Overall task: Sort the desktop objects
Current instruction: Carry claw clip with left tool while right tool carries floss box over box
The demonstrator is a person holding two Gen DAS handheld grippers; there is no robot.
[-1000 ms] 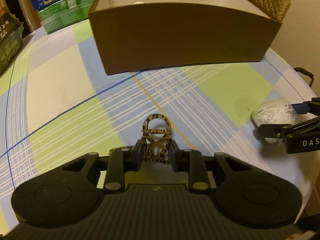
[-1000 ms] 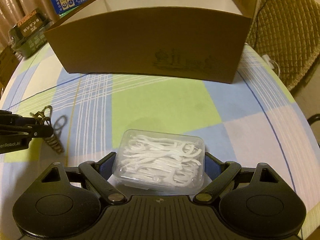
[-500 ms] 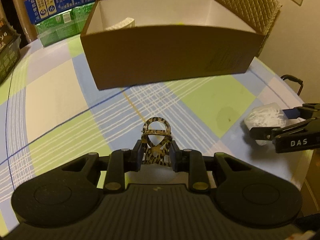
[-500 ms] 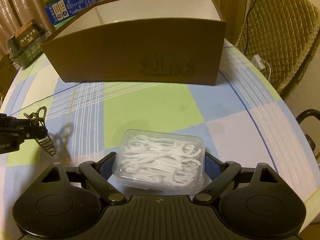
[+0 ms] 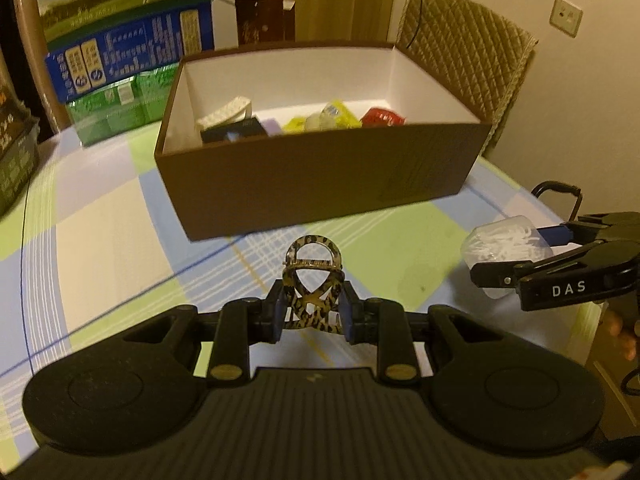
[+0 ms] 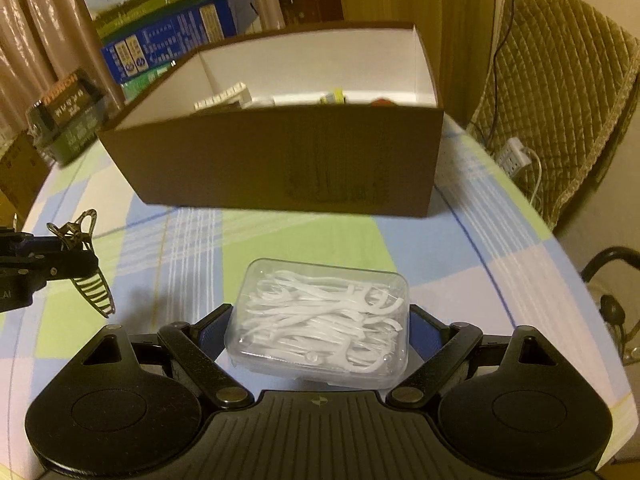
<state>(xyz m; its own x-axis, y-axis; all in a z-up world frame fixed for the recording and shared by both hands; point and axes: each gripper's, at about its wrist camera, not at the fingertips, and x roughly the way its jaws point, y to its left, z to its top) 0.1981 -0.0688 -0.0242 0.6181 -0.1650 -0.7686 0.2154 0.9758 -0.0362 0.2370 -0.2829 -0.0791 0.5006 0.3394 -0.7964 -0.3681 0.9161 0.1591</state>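
Clip (image 5: 313, 286): glossy leopard-print plastic. Floss case (image 6: 318, 324): clear smooth plastic; box (image 5: 320, 184): matt brown card, white inside. Tablecloth (image 5: 100, 232): checked cloth; chair cover (image 6: 560, 92): quilted fabric.

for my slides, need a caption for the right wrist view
Right hand-held gripper carries a clear box of floss picks toward the open brown box.

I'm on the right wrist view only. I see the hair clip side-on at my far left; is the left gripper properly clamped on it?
Observer: Yes, the left gripper is shut on the hair clip, a finger on each side.
Operator: What's in the box? The near wall hides most of it.
Observer: The box holds yellow packets, a red one and a dark blue carton.
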